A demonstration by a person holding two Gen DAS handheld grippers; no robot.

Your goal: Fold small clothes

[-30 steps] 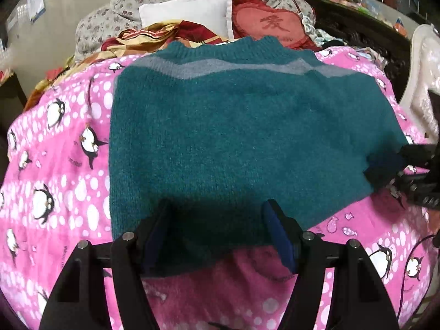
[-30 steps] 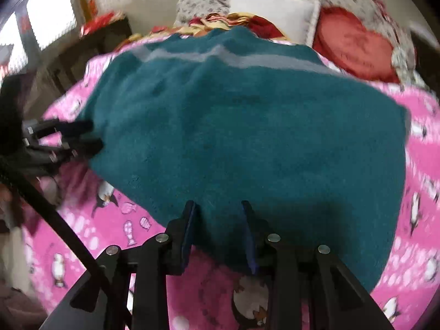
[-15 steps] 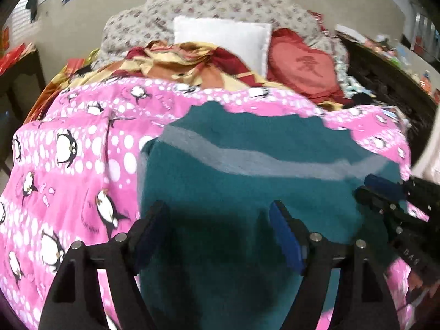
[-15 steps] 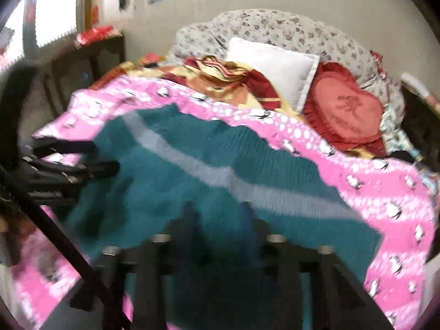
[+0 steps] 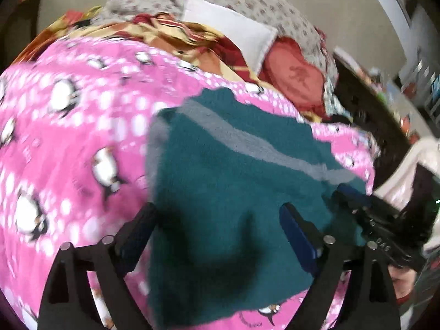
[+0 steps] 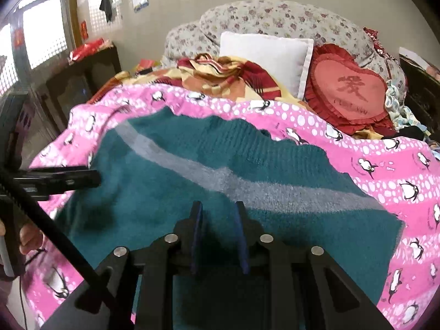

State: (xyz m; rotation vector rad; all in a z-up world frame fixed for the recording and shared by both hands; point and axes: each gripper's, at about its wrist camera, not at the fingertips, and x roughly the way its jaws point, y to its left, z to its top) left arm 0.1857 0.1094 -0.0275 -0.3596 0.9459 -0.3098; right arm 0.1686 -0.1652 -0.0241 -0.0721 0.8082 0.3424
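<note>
A teal knitted sweater [image 5: 233, 181] [image 6: 165, 192] with a grey stripe lies on a pink penguin blanket [image 5: 82, 137] [image 6: 357, 148]. My left gripper [image 5: 217, 220] hovers over its near left part. Its jaws are wide and still opening, with no cloth pinched between them. My right gripper [image 6: 218, 214] is above the sweater's near middle. Its jaws stand narrowly apart and are opening, and the pads press on nothing. Each gripper shows in the other's view: the right gripper [image 5: 354, 198] at the sweater's right edge, the left gripper [image 6: 68, 177] at its left edge.
Behind the blanket are a crumpled striped cloth [image 6: 233, 74], a white pillow [image 6: 264, 55], a red heart cushion [image 6: 349, 88] and a floral quilt [image 6: 275, 16]. A dark cabinet [image 6: 82, 82] stands to the left of the bed and dark furniture [image 5: 365, 104] to the right. A hand [image 6: 27, 236] holds the left tool.
Both grippers have moved from the sweater's near edge forward over it, toward the pillows. The left jaws have spread wider and that view has rolled. The grey stripe now lies much closer.
</note>
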